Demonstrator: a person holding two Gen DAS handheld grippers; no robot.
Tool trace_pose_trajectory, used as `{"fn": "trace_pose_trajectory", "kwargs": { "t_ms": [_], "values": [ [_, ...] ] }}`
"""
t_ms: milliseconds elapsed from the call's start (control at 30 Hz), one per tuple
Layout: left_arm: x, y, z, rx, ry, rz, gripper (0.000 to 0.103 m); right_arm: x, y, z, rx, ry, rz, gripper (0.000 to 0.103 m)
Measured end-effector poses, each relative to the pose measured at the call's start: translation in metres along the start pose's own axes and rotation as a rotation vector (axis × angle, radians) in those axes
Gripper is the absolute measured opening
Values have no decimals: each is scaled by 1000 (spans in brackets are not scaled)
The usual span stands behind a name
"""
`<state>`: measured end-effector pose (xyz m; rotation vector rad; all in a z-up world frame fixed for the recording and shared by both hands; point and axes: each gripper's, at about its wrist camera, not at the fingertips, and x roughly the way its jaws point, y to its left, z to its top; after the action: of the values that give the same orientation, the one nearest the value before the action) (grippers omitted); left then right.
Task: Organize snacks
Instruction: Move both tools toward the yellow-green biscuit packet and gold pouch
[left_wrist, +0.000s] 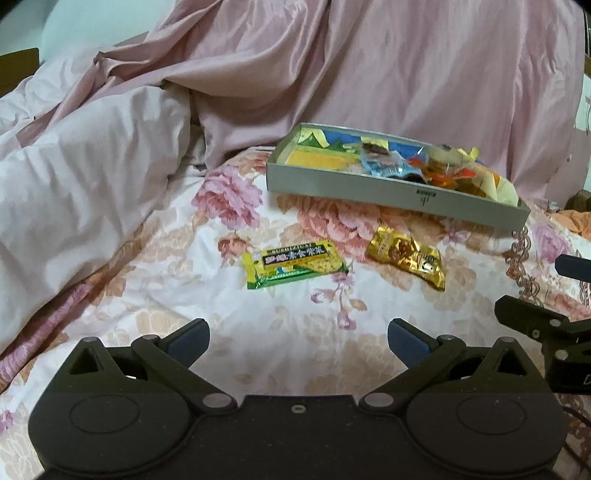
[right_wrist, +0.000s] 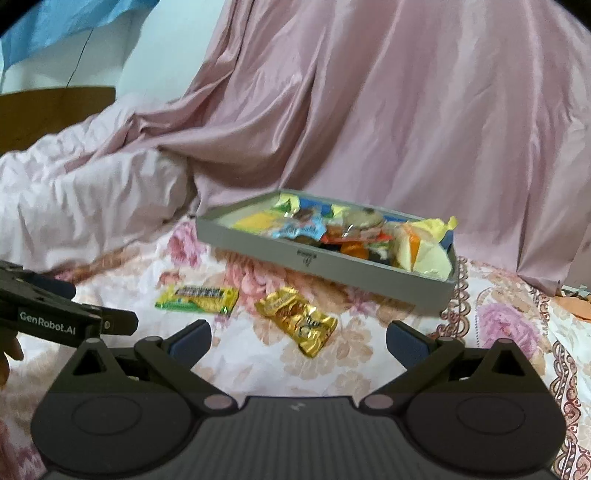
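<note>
Each hand-held gripper, left (left_wrist: 298, 338) and right (right_wrist: 298, 339), fills the lower frame: matte black body, two round hubs, silver pivot pins, blue fingers (left_wrist: 190, 338). White "GenRobot.AI" lettering marks the left one's side at the right wrist view's left edge.

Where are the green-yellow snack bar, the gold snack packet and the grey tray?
green-yellow snack bar (left_wrist: 295, 264), left wrist view, middle of wrapper.
gold snack packet (right_wrist: 297, 320), right wrist view, centre of foil.
grey tray (left_wrist: 369, 184), left wrist view, front wall.

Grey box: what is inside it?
The grey box holds a heap of wrapped snacks toward its right end, over a colourful printed lining; anything beneath the heap is hidden.
</note>
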<state>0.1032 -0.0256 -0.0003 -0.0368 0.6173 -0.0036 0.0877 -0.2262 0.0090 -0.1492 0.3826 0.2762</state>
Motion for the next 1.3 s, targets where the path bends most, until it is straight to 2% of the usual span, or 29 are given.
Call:
{"fn": "trace_pose_trajectory", "kwargs": {
  "t_ms": [300, 667, 900, 1033, 1167, 1300],
  "values": [
    [16, 5, 12, 49, 20, 31, 102, 16, 6, -1, -24, 105, 12, 103],
    [46, 2, 26, 98, 70, 15, 102, 42, -18, 11, 59, 197, 70, 103],
    [69, -8, 34, 170, 95, -2, 102, 63, -31, 19, 42, 189, 81, 103],
    [77, -14, 40, 250, 92, -61, 102, 78, -38, 22, 46, 184, 100, 103],
    [86, -20, 49, 314, 89, -85, 102, 97, -41, 24, 39, 155, 156, 103],
    [100, -24, 54, 361, 96, -66, 102, 118, -40, 24, -16, 129, 203, 103]
  ]
}}
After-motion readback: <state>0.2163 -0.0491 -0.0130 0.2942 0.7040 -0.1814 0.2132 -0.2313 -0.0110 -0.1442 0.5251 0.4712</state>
